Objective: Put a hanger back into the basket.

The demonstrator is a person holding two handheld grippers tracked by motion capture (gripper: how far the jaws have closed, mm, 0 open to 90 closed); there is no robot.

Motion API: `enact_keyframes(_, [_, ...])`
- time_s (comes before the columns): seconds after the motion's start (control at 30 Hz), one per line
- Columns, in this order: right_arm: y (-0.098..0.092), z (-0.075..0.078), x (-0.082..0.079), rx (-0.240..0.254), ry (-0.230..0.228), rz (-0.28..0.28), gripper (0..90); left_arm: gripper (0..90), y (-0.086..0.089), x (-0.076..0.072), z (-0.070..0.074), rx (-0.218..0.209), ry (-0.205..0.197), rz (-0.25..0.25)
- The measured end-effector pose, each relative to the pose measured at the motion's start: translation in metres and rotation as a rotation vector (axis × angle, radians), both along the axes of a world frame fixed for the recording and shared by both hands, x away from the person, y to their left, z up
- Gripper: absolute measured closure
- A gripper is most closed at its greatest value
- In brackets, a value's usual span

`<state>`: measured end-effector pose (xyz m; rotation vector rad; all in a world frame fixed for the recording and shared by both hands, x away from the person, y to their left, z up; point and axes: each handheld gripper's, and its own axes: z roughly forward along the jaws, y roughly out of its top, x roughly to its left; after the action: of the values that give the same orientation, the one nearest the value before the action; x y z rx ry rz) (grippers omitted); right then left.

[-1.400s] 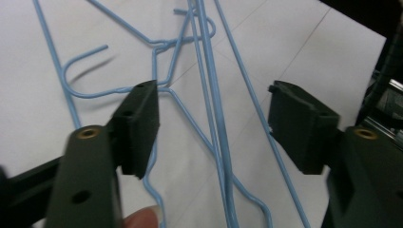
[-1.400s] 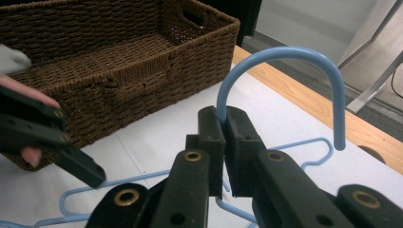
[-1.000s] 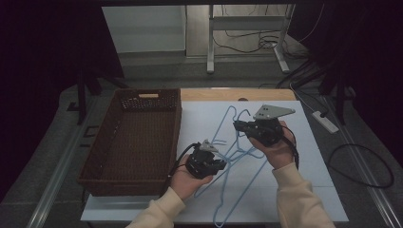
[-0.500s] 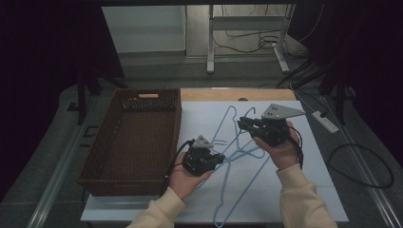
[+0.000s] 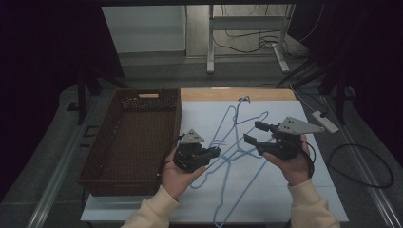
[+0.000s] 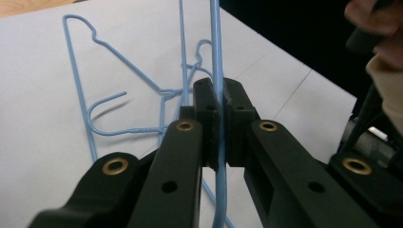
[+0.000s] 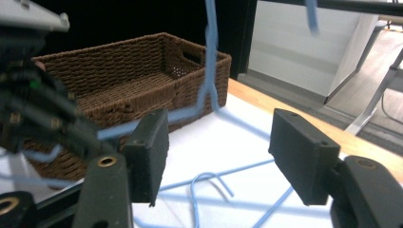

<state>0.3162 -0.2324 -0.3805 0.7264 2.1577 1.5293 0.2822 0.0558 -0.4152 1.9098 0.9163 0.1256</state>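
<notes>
Several light blue wire hangers (image 5: pixel 236 124) lie tangled on a white sheet (image 5: pixel 273 192). My left gripper (image 5: pixel 215 153) is shut on the wire of one hanger (image 6: pixel 217 57), which runs straight up between its pads (image 6: pixel 205 102); that hanger is lifted a little off the sheet. My right gripper (image 5: pixel 251 132) hovers to the right of the tangle, and its jaws have just been opening. They stand wide apart in the right gripper view (image 7: pixel 223 159). A blue wire (image 7: pixel 209 71) passes by the left pad (image 7: pixel 151 152), and neither pad presses on it.
A brown wicker basket (image 5: pixel 128 142) stands at the left of the sheet, also seen past my right gripper (image 7: pixel 119 90). A white power strip (image 5: pixel 325 122) and cables lie on the floor at the right. A bare wooden table edge (image 5: pixel 237 94) runs behind the sheet.
My right gripper has opened, let go of the hanger wire and drawn back to the right. My left gripper has risen slightly with its hanger.
</notes>
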Motion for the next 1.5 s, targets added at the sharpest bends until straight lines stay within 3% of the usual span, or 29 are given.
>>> enact_keyframes(0.57, [-0.036, -0.056, -0.003, -0.066, 0.101, -0.083, 31.8, 85.9, 0.052, -0.003, 0.028, -0.088, -0.047, 0.057])
enact_keyframes(1.07, [-0.053, -0.082, -0.005, -0.077, 0.149, -0.129, 30.6, 85.9, 0.111, -0.005, 0.045, -0.113, -0.095, 0.151])
enact_keyframes(1.5, [-0.061, -0.091, -0.011, -0.121, 0.156, -0.148, 30.5, 85.9, 0.159, -0.005, 0.044, -0.103, -0.103, 0.242])
